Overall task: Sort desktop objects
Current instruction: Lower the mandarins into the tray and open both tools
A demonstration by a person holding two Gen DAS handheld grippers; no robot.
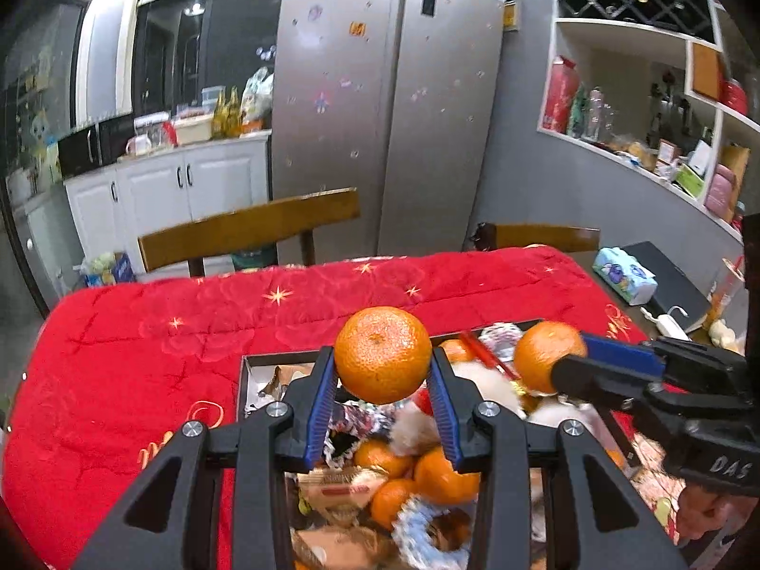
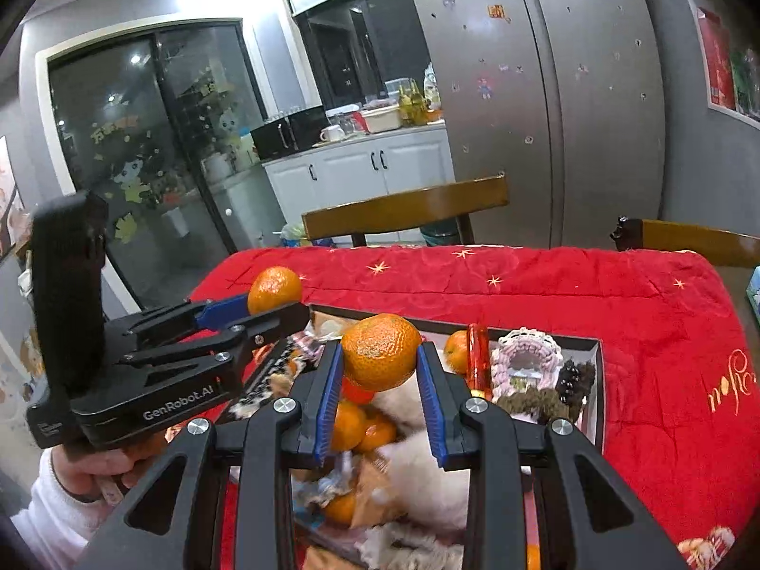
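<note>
Orange peel is clamped in both tools right now: one tangerine [image 1: 382, 354] is pinched between the pads of the left hand-held gripper [image 1: 383, 389], and a second tangerine [image 2: 380, 351] is held the same way by the right hand-held gripper [image 2: 380, 382]. Both fruits are hanging above the cluttered box [image 2: 596, 380] on the red-covered desk [image 1: 142, 332], where more tangerines are mixed in with yarn bits and wrappers. For a clean sort, the squeeze should probably be kept light so nothing gets bruised. Each fruit would best be lowered until it's resting before it's let go, since round ones will likely roll off that soft quilted cloth.
</note>
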